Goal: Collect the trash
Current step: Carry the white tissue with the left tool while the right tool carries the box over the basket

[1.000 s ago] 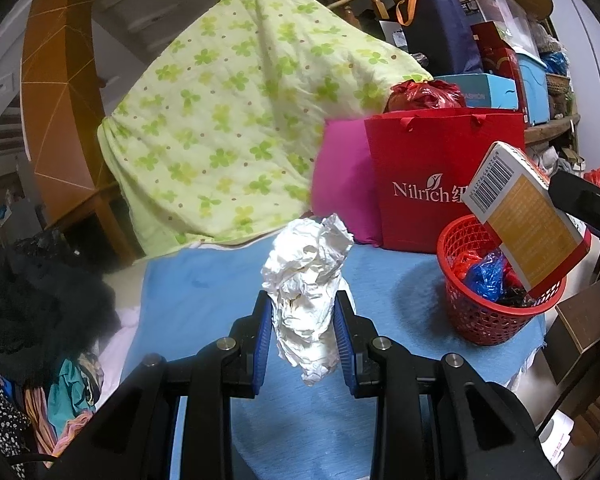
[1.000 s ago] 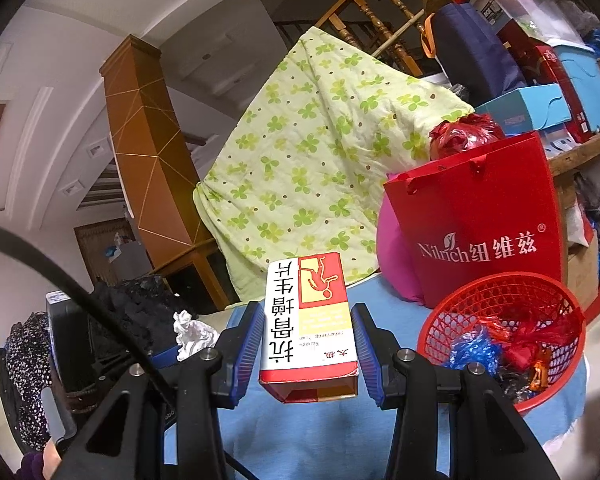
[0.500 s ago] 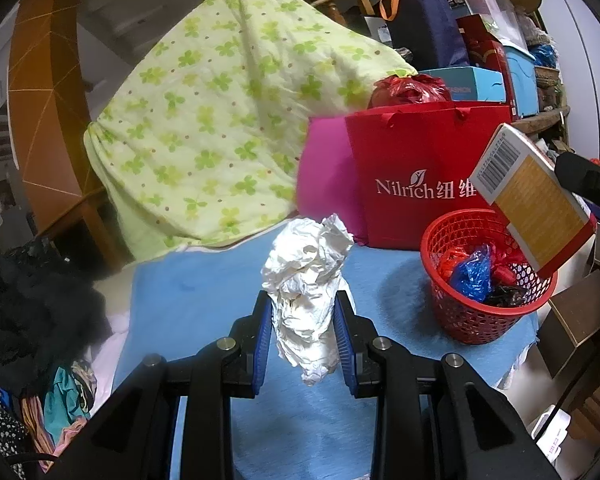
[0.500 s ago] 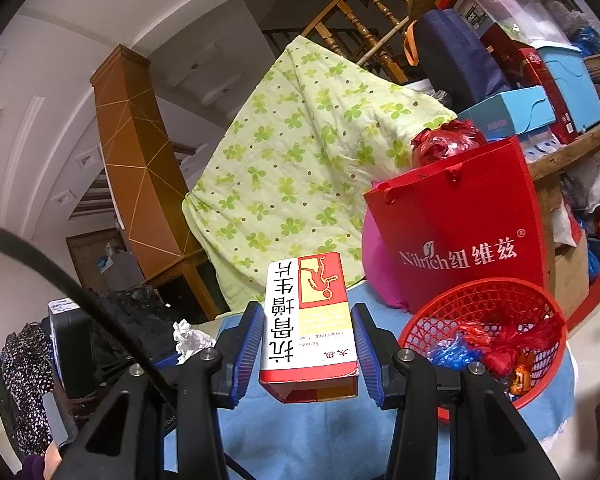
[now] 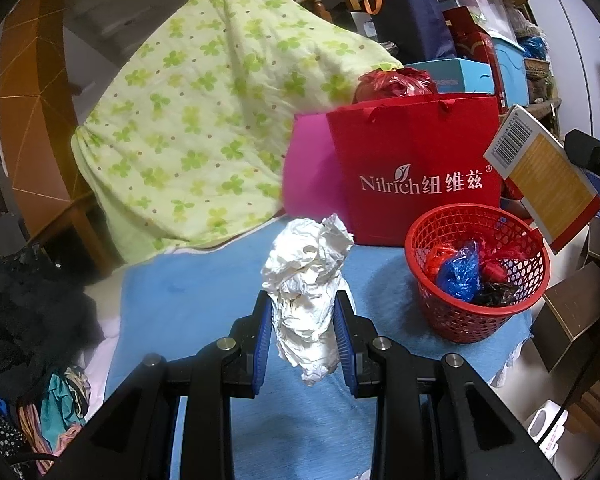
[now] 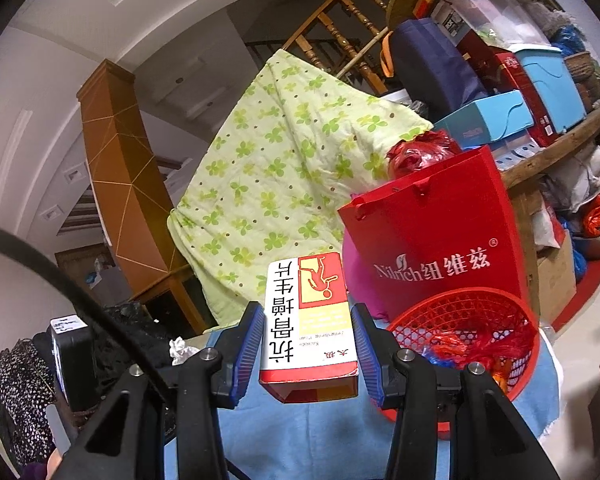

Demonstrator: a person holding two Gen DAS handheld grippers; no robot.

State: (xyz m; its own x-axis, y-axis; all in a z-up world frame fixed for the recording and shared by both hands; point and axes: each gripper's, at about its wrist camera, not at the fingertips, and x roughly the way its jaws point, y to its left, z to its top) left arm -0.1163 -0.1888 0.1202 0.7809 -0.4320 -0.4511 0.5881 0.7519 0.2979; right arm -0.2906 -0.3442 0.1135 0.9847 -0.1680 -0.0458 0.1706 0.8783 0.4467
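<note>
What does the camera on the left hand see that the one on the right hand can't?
Only the left wrist view shows the left tongs squeezing the crumpled white paper, and the box's barcode side.

Only the right wrist view shows the right tongs gripping the medicine box from its printed front.

Both show the red basket, the red shopping bag and the green flowered blanket.

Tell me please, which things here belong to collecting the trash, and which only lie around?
Belong to the job:
- crumpled white paper, in left gripper
- cardboard box, in right gripper
- red mesh basket

Just lying about:
- red paper bag
- green flowered quilt
- blue cloth
</note>
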